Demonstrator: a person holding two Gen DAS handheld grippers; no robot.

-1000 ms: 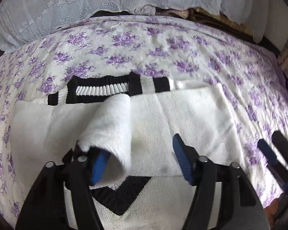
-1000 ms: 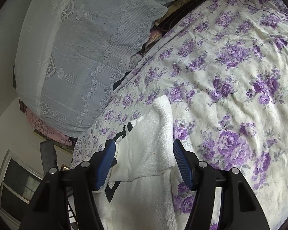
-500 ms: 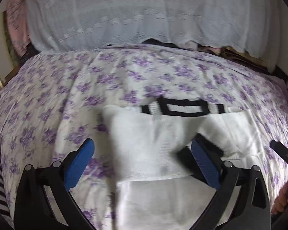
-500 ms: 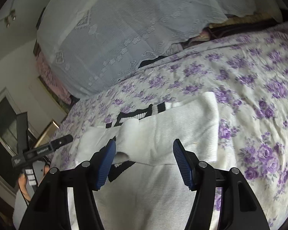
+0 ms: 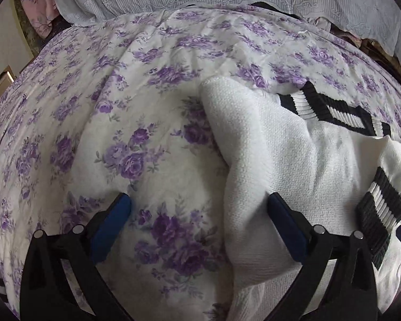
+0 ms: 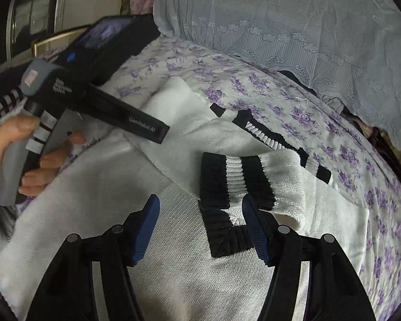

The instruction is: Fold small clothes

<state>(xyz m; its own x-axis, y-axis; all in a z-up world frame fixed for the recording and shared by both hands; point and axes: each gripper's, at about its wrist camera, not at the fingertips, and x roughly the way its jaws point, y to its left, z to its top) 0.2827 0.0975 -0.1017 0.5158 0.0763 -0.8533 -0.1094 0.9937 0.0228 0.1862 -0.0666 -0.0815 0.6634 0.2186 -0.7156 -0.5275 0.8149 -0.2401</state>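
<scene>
White knit sweater [image 6: 173,281] lies on floral bedspread [image 5: 107,133]. Left gripper [image 5: 197,227] released at its 9 o'clock edge; right gripper [image 6: 200,230] released, striped cuff [image 6: 235,184] at 12 o'clock.

right claw [image 6: 199,230] open | striped cuff [image 6: 235,184] at right finger | white sweater [image 6: 152,214] beneath

Sweater [image 6: 173,281] on the bedspread [image 5: 152,139]; sleeve cuff [image 6: 235,179] atop it; pillow [image 6: 294,21] behind
</scene>
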